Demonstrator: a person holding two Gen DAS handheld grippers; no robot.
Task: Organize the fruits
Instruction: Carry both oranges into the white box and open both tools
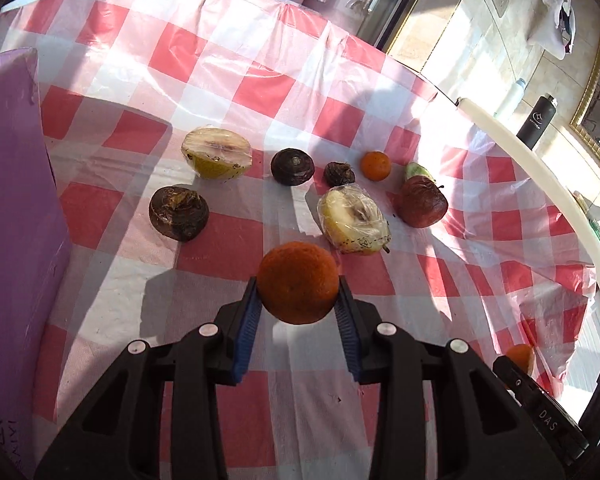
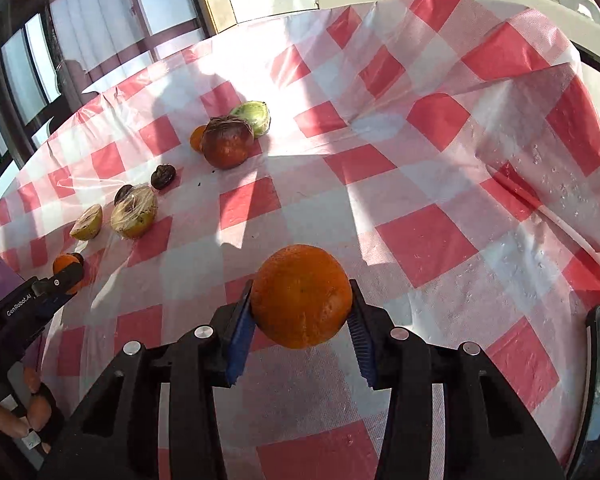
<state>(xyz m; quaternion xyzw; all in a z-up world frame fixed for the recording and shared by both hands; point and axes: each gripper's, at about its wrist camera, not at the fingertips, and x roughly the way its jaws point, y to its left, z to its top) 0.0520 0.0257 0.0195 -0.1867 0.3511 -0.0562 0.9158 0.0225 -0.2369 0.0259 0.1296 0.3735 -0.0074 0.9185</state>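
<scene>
- The left gripper (image 1: 298, 292) is clamped on a dull orange (image 1: 298, 282), its 2 blue pads (image 1: 247, 328) pressing the fruit's sides; the orange sits at the fingertips, above the red-and-white checked tablecloth (image 1: 220, 60).
- The right gripper (image 2: 302, 304) grips a brighter orange (image 2: 302, 296) the same way, both blue pads against its flanks, the fruit raised off the cloth.
- Ahead of the left gripper lie the other fruits: a plastic-wrapped halved fruit (image 1: 354, 220) just beyond and right of the held orange, a second wrapped half (image 1: 216, 154) further ahead to the left, and 3 dark shrivelled fruits (image 1: 179, 212) spread between them.
- Further ahead and to the right sit a small orange (image 1: 375, 165), a bruised reddish-brown apple (image 1: 423, 202) and a green piece (image 1: 416, 170) just behind it.
- A purple box (image 1: 12, 220) stands upright at the left gripper's left side.
- From the right wrist camera, the same row of fruits runs ahead and to the left, well apart from the held orange.
- At that view's left edge the other gripper appears with its orange at the tip, and fingers (image 2: 36, 408) of the person's hand show below it.
</scene>
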